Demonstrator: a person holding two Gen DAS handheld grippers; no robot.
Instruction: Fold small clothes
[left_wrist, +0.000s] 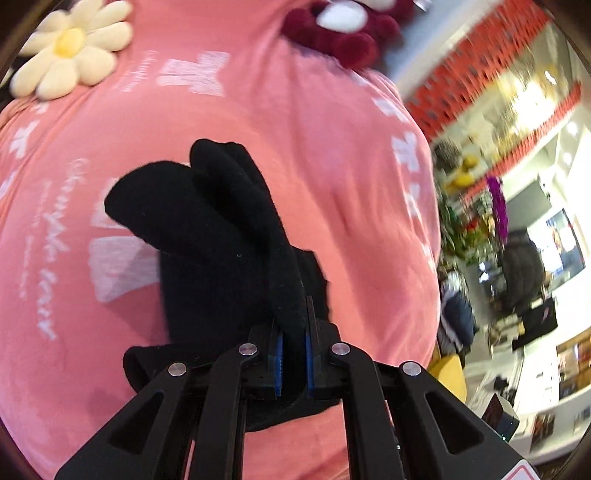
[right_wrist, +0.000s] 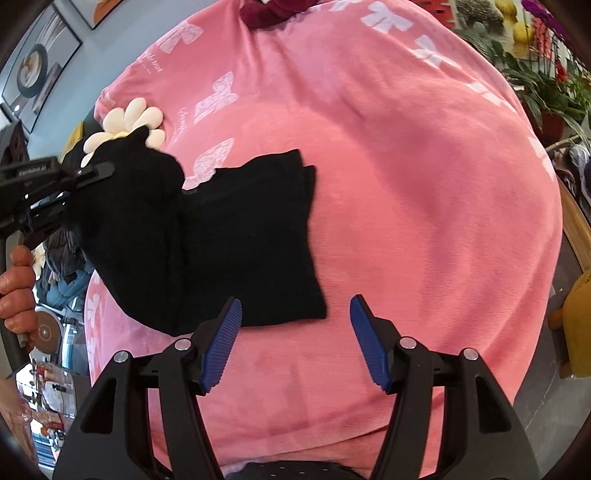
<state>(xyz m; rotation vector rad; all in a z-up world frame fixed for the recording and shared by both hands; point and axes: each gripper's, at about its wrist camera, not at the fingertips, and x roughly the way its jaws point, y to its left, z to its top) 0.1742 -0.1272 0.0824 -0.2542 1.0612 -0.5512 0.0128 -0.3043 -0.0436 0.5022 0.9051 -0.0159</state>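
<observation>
A small black garment (right_wrist: 243, 236) lies on a pink blanket (right_wrist: 406, 184). Its right part lies flat; its left part is lifted. My left gripper (left_wrist: 293, 354) is shut on the black garment (left_wrist: 221, 229), pinching a fold of it between the blue pads. It also shows in the right wrist view (right_wrist: 99, 170), at the left, holding the raised cloth. My right gripper (right_wrist: 295, 332) is open and empty, just above the blanket, close to the garment's near edge.
A cream plush daisy (left_wrist: 70, 48) and a dark red plush toy (left_wrist: 343, 33) lie at the far side of the blanket. Potted plants (right_wrist: 546, 85) stand at the right. A room with shelves and counters lies beyond the blanket's edge.
</observation>
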